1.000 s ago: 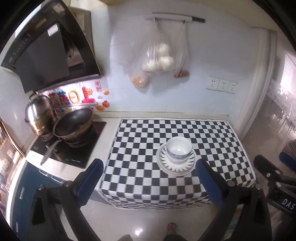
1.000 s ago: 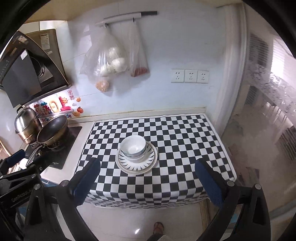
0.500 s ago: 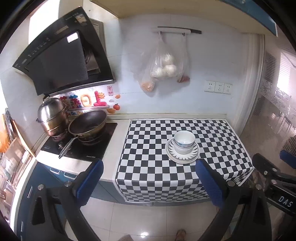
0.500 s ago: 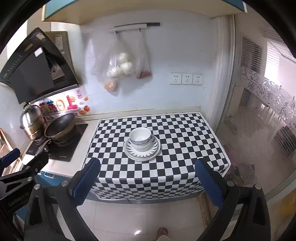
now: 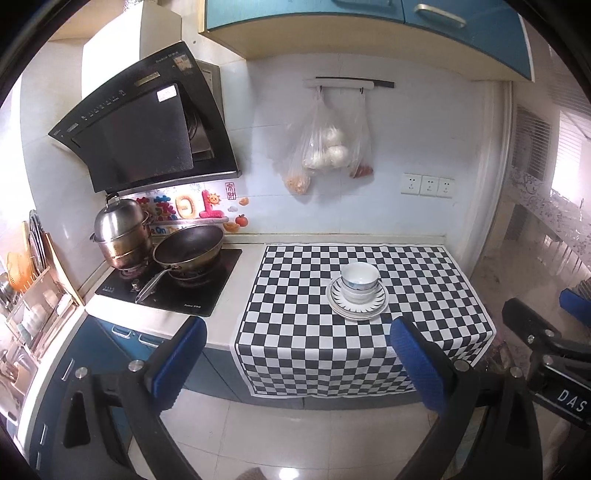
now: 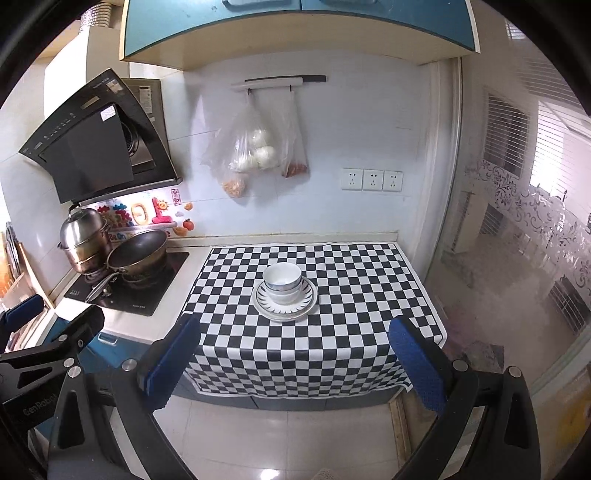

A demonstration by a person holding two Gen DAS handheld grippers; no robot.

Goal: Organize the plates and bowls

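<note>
- Nearest you, your left claw (image 5: 293, 363) hangs wide open and empty over the floor, well short of the worktop (image 5: 236, 266); your right claw (image 6: 295, 363) is just as wide open, holding nothing.
- Compared with a second ago, both claws have pulled back and up: the checkered cloth (image 6: 354, 273) then filled the view, and now the floor, cabinet fronts and upper cupboards (image 6: 295, 22) all show.
- Beyond the claws, the bowls (image 6: 282, 282) sit nested on the plates (image 6: 285, 301), in the middle of the cloth and slightly toward its near edge; the stack has not shifted.
- Since you are backing off from an upright, centred stack, I judge the stacking finished and this a retreat, with nothing loose in sight to collect.
- Farther left, the wok (image 5: 188, 249) and steel pot (image 5: 122, 232) sit on the hob, well apart from the stack.
</note>
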